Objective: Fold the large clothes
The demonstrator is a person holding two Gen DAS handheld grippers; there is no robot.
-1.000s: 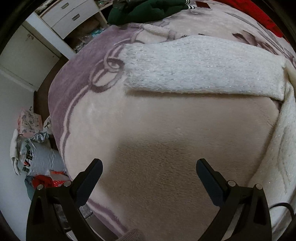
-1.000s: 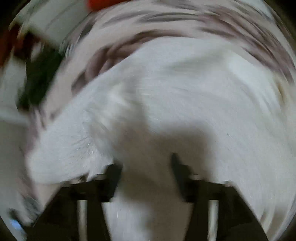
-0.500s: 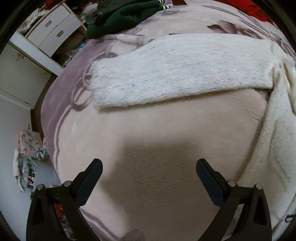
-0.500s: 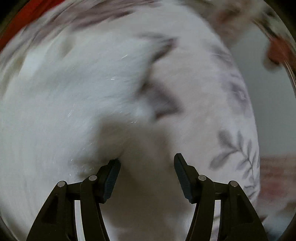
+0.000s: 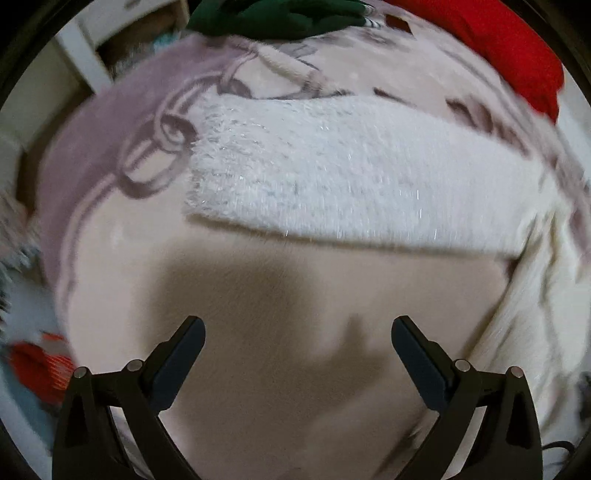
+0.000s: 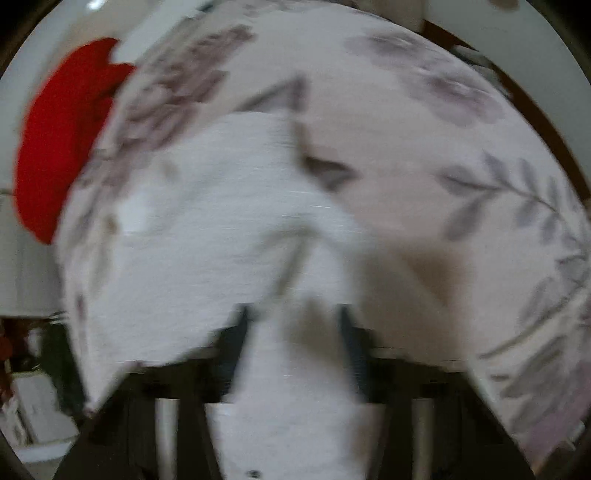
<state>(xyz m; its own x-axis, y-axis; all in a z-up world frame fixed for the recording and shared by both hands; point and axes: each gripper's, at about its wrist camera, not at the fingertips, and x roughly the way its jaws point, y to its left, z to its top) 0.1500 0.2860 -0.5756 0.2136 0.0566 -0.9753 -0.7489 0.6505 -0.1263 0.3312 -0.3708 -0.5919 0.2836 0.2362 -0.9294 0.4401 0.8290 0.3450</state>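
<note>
A fuzzy white sweater lies on a pale floral blanket [image 5: 277, 295] on a bed. Its sleeve [image 5: 351, 177] stretches across the middle of the left wrist view, and its body [image 5: 535, 314] runs down the right edge. My left gripper [image 5: 297, 343] hangs open above bare blanket, below the sleeve, with nothing between its fingers. In the blurred right wrist view the white sweater [image 6: 221, 206] fills the centre. My right gripper [image 6: 295, 332] has its jaws closing, with a bunched fold of the sweater filling the narrow gap between the pads.
A dark green garment [image 5: 273, 18] and a red garment [image 5: 517, 55] lie at the far edge of the bed; the red garment [image 6: 62, 140] also shows at the left of the right wrist view. White drawers [image 5: 85, 62] stand beyond the bed's left side.
The right gripper's jaws have narrowed onto a fold of the white sweater, and its view has swung round. The left gripper has shifted and tilted over the blanket, still open.
</note>
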